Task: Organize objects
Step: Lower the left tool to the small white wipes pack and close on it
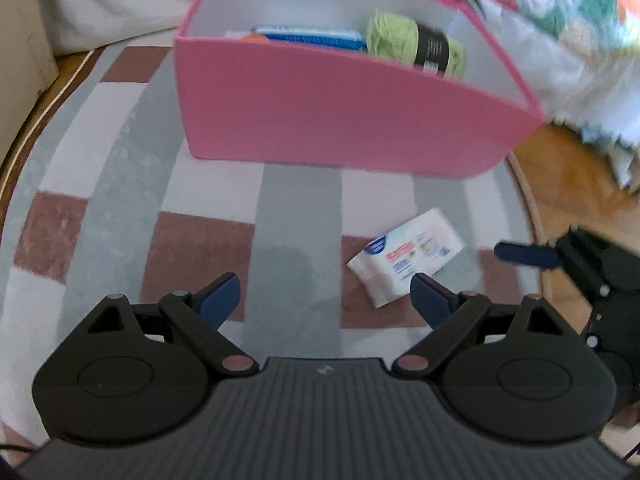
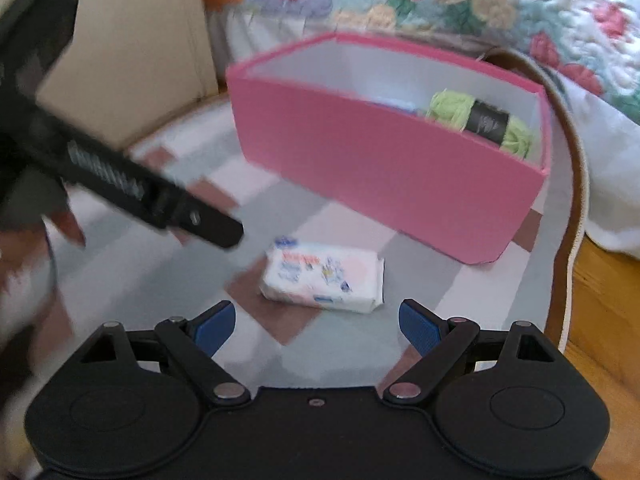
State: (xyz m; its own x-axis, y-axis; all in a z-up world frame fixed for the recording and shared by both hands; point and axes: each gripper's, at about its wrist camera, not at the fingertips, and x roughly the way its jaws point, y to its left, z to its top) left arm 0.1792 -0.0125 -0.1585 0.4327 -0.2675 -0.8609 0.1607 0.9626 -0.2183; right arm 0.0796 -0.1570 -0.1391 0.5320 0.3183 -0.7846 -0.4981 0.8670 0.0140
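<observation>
A pink box (image 1: pixel 340 112) with a white inside stands on a checked rug; it also shows in the right wrist view (image 2: pixel 380 168). Inside lie a green yarn skein (image 1: pixel 416 46) with a black band and a blue packet (image 1: pixel 312 38); the yarn shows too in the right wrist view (image 2: pixel 480 124). A white pack of wipes (image 1: pixel 404 256) lies on the rug in front of the box, and in the right wrist view (image 2: pixel 324 276). My left gripper (image 1: pixel 324 300) is open and empty, just left of the pack. My right gripper (image 2: pixel 316 324) is open and empty, just short of the pack.
The rug (image 1: pixel 120 200) has grey, white and brown squares. A flowered crochet blanket (image 2: pixel 480 0) hangs behind the box. Wood floor (image 1: pixel 572 184) lies to the right of the rug. The left gripper's body (image 2: pixel 100 172) crosses the right wrist view at left.
</observation>
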